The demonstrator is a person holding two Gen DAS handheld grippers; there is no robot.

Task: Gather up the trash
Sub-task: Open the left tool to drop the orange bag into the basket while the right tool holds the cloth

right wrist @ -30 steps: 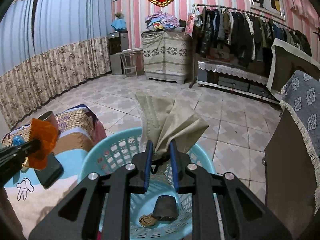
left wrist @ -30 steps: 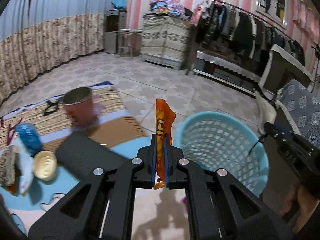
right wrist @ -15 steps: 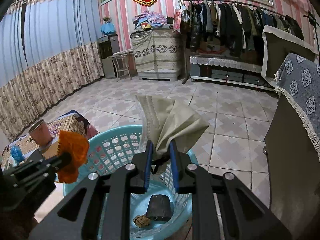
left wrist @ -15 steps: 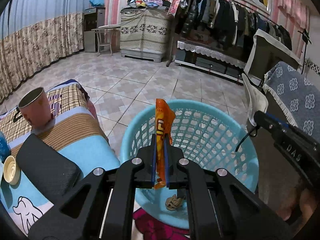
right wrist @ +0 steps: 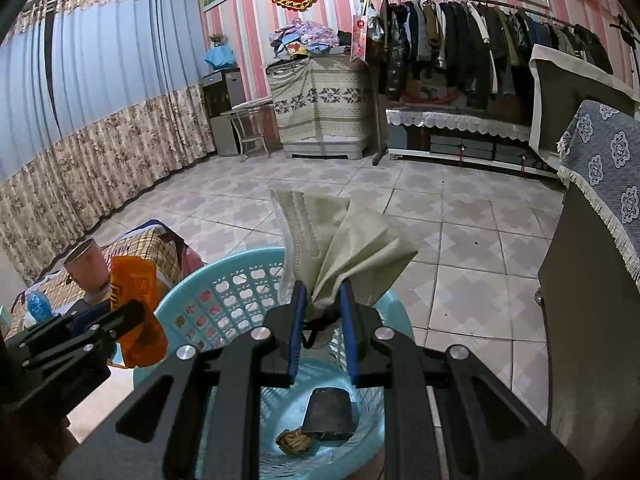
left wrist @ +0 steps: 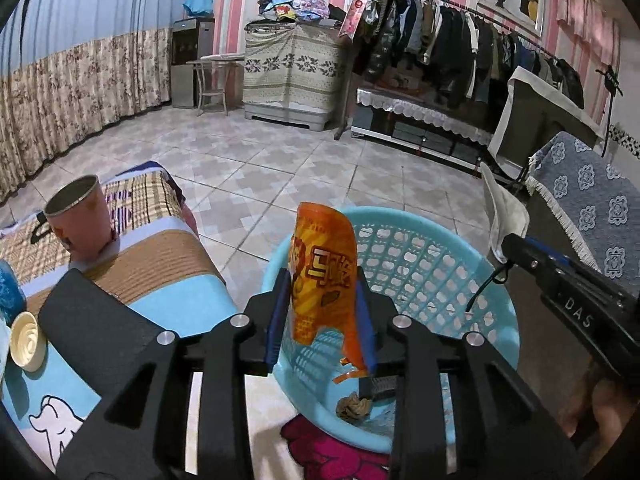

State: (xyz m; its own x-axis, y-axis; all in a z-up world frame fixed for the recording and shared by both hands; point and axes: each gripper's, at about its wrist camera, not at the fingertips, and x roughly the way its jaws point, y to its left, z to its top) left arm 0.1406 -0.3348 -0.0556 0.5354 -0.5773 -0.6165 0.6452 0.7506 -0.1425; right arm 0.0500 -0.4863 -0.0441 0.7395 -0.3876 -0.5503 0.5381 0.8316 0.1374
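1. The orange snack wrapper [left wrist: 324, 276] stands upright between the pads of the left gripper [left wrist: 322, 320], over the near rim of the light blue basket [left wrist: 440, 248]. The jaws are opening around it; the wrapper has unfolded between them and I judge it is about to fall in, though it has not left the gripper yet.

2. The beige face mask [right wrist: 340, 240] is clamped in the right gripper [right wrist: 322, 332], pads pinching its bunched lower end, held above the same basket. This piece is not yet released.

3. Already inside the basket lie a dark crushed cup [right wrist: 330, 414] and a small crumpled brown scrap [right wrist: 294, 440], so part of the collecting looks done.

4. Beside the basket, on the low surface under the striped blanket [left wrist: 160, 272], remain a pink cup [left wrist: 78, 220], a black flat object [left wrist: 100, 328], a small cream lid [left wrist: 24, 344] and something blue [left wrist: 10, 292] at the edge. Which of these count as trash cannot be told.

5. By my reading, two drops are pending, then possibly more pickups from the blanket.
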